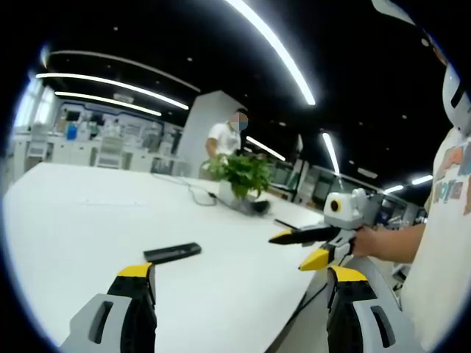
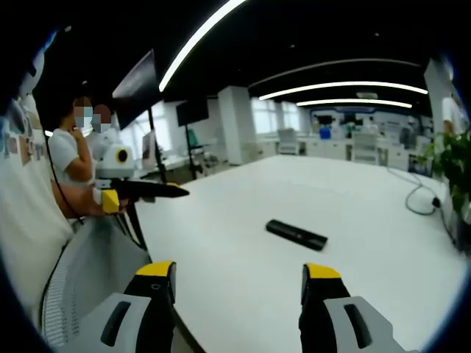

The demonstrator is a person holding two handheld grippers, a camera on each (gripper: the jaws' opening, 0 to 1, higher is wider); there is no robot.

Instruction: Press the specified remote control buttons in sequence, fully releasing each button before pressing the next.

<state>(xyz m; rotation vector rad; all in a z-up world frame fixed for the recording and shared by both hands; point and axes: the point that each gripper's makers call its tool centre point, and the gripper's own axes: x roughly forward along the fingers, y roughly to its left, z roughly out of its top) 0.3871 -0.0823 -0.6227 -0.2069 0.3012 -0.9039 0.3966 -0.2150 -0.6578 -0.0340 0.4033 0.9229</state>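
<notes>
Yellow-tipped jaws of the left claw [image 1: 239, 273] and the right claw [image 2: 239, 273] stand wide and empty, both hovering off the near edge of the white surface [image 1: 88, 213]. Ahead lies the black remote control [image 2: 296, 234], flat, well apart from either claw. A clean press likely calls for one jaw tip lowered squarely onto the button, then lifted clear. Beyond sits a potted plant [image 1: 241, 176].
</notes>
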